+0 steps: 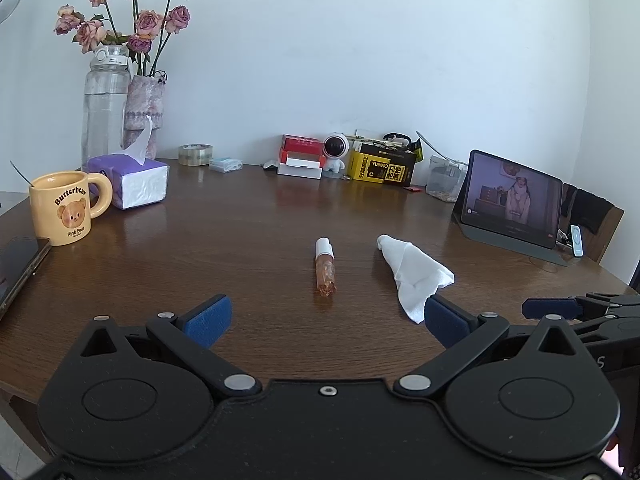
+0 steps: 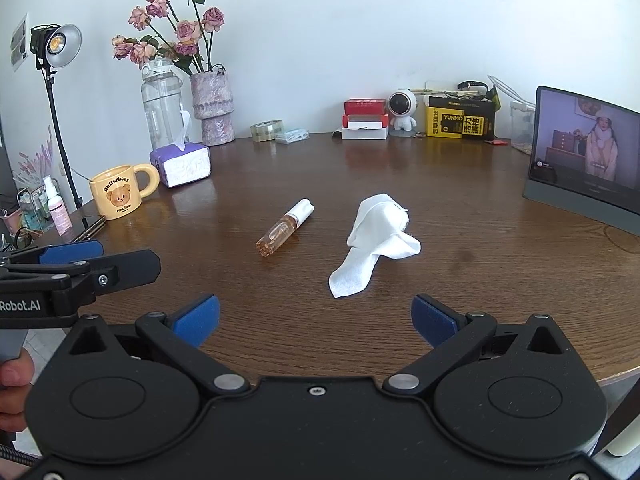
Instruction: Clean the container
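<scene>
A small clear bottle point(image 1: 325, 270) with amber contents and a white cap lies on its side on the brown table, straight ahead of my left gripper point(image 1: 326, 320), which is open and empty. A crumpled white cloth point(image 1: 412, 274) lies just right of the bottle, its near corner close to my left gripper's right pad. In the right wrist view the bottle point(image 2: 285, 227) lies tilted at centre left and the cloth point(image 2: 376, 240) sits ahead of my right gripper point(image 2: 316, 316), open and empty. The left gripper's fingers point(image 2: 72, 264) show at the left edge there.
A yellow bear mug point(image 1: 66, 208), a purple tissue box point(image 1: 132, 180), a water bottle and a flower vase point(image 1: 144, 108) stand at the left. Boxes, tape and a small astronaut figure point(image 1: 335, 152) line the back. A tablet point(image 1: 512, 200) stands at the right. A phone point(image 1: 20, 268) lies at the left edge.
</scene>
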Demonstrator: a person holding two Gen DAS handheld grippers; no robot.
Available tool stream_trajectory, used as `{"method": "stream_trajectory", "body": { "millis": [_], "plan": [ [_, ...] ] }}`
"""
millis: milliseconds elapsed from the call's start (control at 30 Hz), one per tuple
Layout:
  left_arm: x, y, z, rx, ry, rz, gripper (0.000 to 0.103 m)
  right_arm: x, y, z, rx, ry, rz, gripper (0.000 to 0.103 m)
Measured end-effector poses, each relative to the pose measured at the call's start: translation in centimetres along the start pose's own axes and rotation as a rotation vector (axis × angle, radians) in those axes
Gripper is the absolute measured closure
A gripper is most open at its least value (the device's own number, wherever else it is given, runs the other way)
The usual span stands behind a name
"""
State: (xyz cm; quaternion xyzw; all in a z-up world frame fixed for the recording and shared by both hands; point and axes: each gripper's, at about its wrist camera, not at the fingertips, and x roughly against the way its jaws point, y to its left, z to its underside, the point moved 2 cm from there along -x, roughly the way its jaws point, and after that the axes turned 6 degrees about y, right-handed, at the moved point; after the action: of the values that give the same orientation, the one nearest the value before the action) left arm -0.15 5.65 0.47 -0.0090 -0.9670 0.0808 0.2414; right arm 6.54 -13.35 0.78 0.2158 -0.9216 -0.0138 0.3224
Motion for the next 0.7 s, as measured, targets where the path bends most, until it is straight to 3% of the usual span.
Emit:
{"method": "stream_trajectory", "body": {
  "millis": [700],
  "plan": [
    [-0.12, 0.33, 0.11, 0.020, 0.000, 0.007, 0.000, -0.13, 0.26, 0.06, 0.001, 0.005, 0.003, 0.000]
  ]
}}
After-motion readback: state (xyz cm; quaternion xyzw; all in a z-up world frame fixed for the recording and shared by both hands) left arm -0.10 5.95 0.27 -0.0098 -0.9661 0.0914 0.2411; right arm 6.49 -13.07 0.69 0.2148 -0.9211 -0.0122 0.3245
